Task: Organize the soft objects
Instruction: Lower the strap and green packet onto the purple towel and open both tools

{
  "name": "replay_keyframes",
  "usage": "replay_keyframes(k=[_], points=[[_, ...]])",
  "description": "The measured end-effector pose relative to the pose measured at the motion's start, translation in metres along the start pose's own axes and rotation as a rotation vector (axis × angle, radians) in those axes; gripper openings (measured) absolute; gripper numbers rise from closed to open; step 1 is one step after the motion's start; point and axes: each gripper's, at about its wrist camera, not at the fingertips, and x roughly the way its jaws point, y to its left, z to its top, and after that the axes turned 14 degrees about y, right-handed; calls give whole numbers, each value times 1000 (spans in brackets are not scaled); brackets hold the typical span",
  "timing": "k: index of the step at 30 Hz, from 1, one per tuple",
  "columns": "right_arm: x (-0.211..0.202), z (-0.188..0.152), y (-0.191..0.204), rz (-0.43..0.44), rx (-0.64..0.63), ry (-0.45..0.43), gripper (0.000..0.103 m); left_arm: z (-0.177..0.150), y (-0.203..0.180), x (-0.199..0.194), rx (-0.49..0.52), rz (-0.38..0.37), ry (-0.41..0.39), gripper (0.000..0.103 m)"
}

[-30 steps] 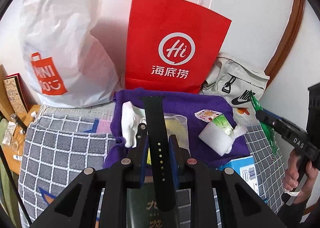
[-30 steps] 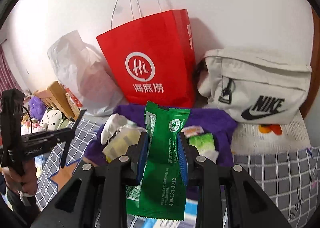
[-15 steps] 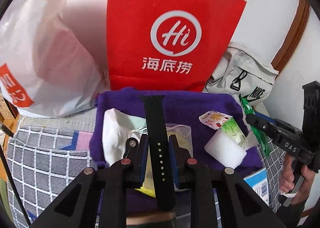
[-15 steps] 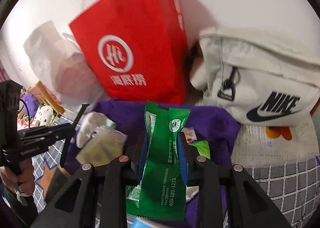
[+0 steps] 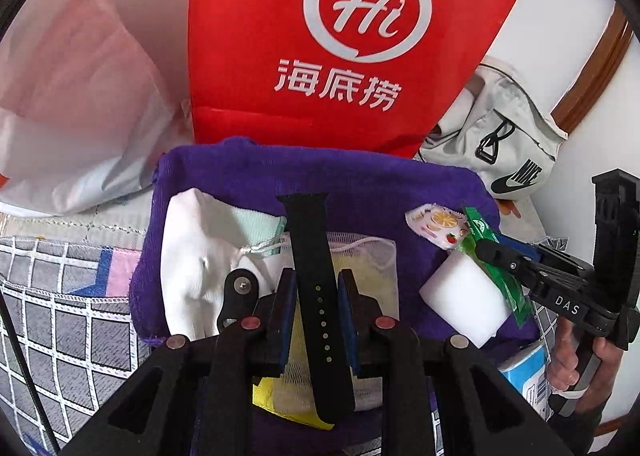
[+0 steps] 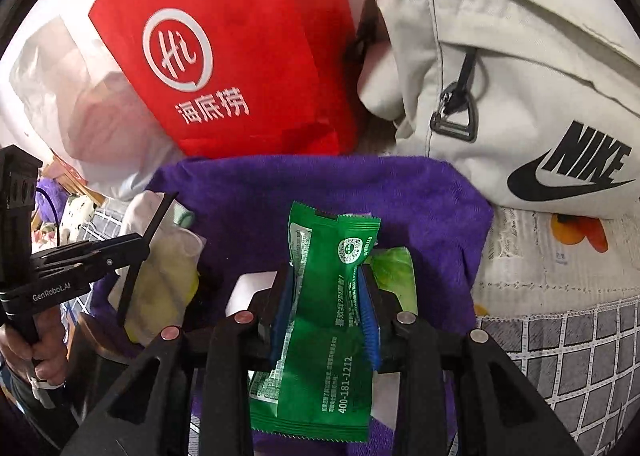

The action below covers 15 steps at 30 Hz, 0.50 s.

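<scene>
My left gripper (image 5: 316, 284) is shut on a black watch strap (image 5: 310, 240) and hangs low over a purple towel (image 5: 360, 184). On the towel lie a white cloth (image 5: 192, 248), a mesh pouch (image 5: 372, 268) with something yellow inside, a white foam block (image 5: 460, 304) and a fruit-print sachet (image 5: 436, 224). A green snack packet (image 6: 320, 336) stands between the pads of my right gripper (image 6: 326, 280), whose jaws are opening; the pads still touch it. That gripper hovers over the towel's (image 6: 280, 192) right half. A hand holds each gripper.
A red paper bag (image 5: 352, 56) stands just behind the towel, with a white plastic bag (image 5: 80, 96) to its left and a grey Nike bag (image 6: 520, 96) to its right. Checked bedding (image 5: 60, 316) surrounds the towel. A blue-and-white box (image 5: 524, 372) lies at its near right corner.
Both grippers have come down and forward over the purple towel, so the bags loom larger. The strap stays gripped. The green packet now sits slightly twisted between the right pads.
</scene>
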Motion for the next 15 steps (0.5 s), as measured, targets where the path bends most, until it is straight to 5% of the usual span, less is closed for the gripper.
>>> replay_keyframes(k=[6,10,15], points=[[-1,0,0,17,8,-2,42,0,4,-1,-18,-25,11,23],[-15,-3,6,-6,-17,-46,64,-2,7,-12,-36,-12,-8,54],[-34,-6,18,-30,-38,-97,74,-9,9,-34,-46,16,-16,60]])
